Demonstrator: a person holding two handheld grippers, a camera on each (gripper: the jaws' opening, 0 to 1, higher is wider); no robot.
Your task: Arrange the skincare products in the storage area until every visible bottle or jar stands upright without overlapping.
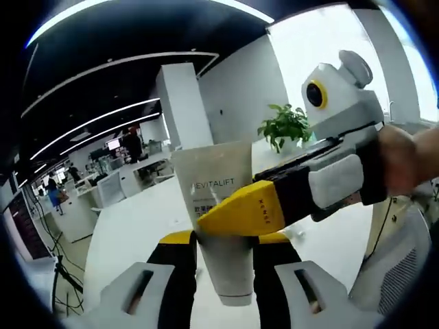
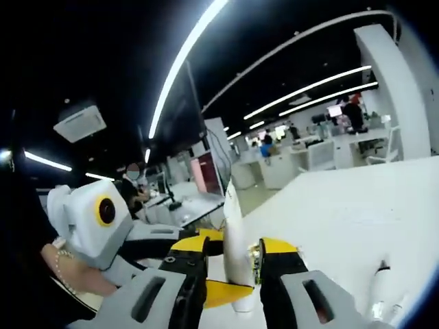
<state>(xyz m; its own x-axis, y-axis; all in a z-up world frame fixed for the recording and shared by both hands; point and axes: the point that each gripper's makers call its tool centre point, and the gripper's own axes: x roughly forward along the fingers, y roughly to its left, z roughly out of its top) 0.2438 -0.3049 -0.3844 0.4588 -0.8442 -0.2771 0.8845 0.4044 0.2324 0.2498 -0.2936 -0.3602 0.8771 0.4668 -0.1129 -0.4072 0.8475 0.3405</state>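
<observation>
- Tube (image 1: 219, 226) sat clamped between both grippers, left gripper (image 1: 225, 241) and right gripper (image 2: 232, 255) each closed on it, mid-handover.
- Next, one likely needed to release before standing it upright.

Long ceiling strips (image 2: 185, 62) light the dark ceiling, curving hard with fisheye bend near the edges. Window (image 1: 322, 48) in the left gripper view glares white, washed out. Counter (image 2: 357, 212) reads bright, nearly blown, with soft faint shadows. Far office is small and soft. Tube (image 1: 221, 212) is sharp in the left gripper view.
</observation>
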